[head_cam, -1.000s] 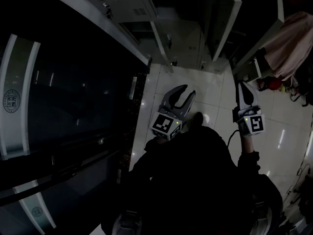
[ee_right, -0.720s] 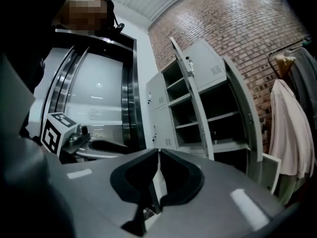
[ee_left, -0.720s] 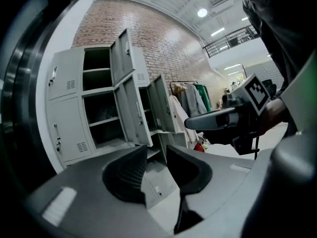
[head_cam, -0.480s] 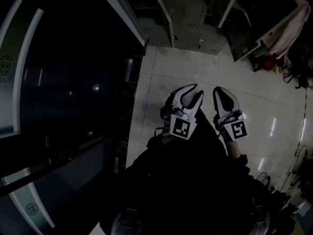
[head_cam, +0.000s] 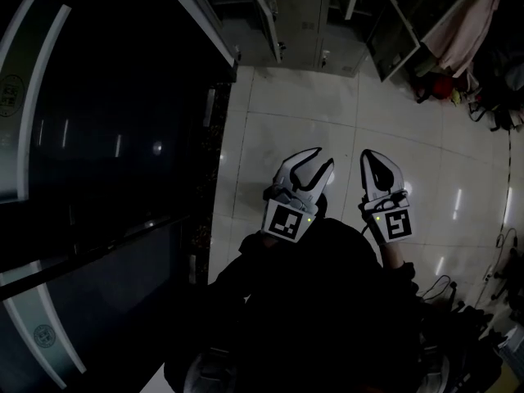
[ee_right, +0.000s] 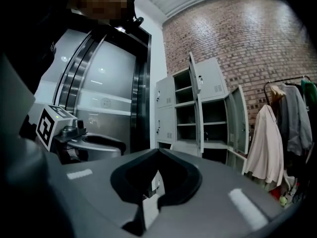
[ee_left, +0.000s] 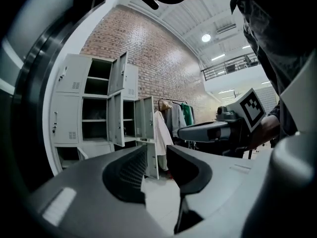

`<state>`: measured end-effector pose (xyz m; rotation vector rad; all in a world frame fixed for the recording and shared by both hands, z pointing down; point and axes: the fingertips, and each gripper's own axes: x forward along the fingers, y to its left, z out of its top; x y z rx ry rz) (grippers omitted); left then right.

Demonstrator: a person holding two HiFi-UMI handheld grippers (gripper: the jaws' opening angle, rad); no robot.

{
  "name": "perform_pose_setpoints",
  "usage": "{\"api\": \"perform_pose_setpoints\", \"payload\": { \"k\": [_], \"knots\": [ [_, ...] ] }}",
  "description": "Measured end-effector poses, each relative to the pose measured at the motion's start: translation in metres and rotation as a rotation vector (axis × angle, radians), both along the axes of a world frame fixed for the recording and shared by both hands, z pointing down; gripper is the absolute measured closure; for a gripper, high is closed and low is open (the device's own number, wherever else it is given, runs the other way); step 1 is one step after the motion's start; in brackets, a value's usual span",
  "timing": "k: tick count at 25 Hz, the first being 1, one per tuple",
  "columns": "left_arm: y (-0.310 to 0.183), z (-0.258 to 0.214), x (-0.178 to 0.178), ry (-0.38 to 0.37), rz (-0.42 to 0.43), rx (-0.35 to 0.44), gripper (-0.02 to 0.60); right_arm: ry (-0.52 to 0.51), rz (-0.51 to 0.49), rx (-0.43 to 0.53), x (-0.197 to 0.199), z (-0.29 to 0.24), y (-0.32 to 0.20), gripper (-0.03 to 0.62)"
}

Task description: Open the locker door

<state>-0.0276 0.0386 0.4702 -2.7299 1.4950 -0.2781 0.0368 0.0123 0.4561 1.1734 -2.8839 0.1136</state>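
Observation:
A bank of grey lockers (head_cam: 286,15) stands across the white tile floor, far ahead of both grippers. In the left gripper view the lockers (ee_left: 94,108) show several doors swung open and the left column's doors shut. The right gripper view shows the same lockers (ee_right: 203,108) with open doors. My left gripper (head_cam: 321,158) is held low over the floor, open, with nothing between its jaws (ee_left: 156,155). Beside it my right gripper (head_cam: 377,155) is shut and empty, its jaw tips meeting (ee_right: 158,150). Neither gripper touches a locker.
A dark glass-and-steel sliding door (head_cam: 98,137) runs along the left side. A pale coat (head_cam: 458,23) hangs on a rack right of the lockers, with more clothes (ee_right: 297,118) behind it. Cables and small items (head_cam: 491,113) lie on the floor at the right.
Both grippers now sit lower in the head view, farther from the lockers. The right gripper has drawn in beside the left. The left stays open and the right stays shut.

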Motion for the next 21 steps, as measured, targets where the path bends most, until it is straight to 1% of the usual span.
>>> {"api": "perform_pose_setpoints", "payload": {
  "k": [5, 8, 13, 17, 21],
  "knots": [
    [0.041, -0.007, 0.028, -0.008, -0.012, 0.051, 0.457, -0.011, -0.046, 0.067, 0.023, -0.006, 0.039, 0.594],
    [0.063, -0.007, 0.041, 0.005, -0.016, 0.063, 0.457, -0.005, -0.061, 0.066, 0.031, -0.002, 0.061, 0.594],
    [0.088, -0.012, 0.06, 0.011, 0.007, 0.081, 0.457, -0.019, -0.072, 0.082, 0.044, -0.013, 0.085, 0.594],
    [0.096, -0.017, 0.064, 0.009, 0.01, 0.091, 0.457, -0.026, -0.081, 0.099, 0.048, -0.018, 0.093, 0.594],
    [0.104, -0.021, 0.066, 0.02, -0.006, 0.104, 0.467, -0.037, -0.099, 0.1, 0.05, -0.021, 0.102, 0.594]
  ]
}}
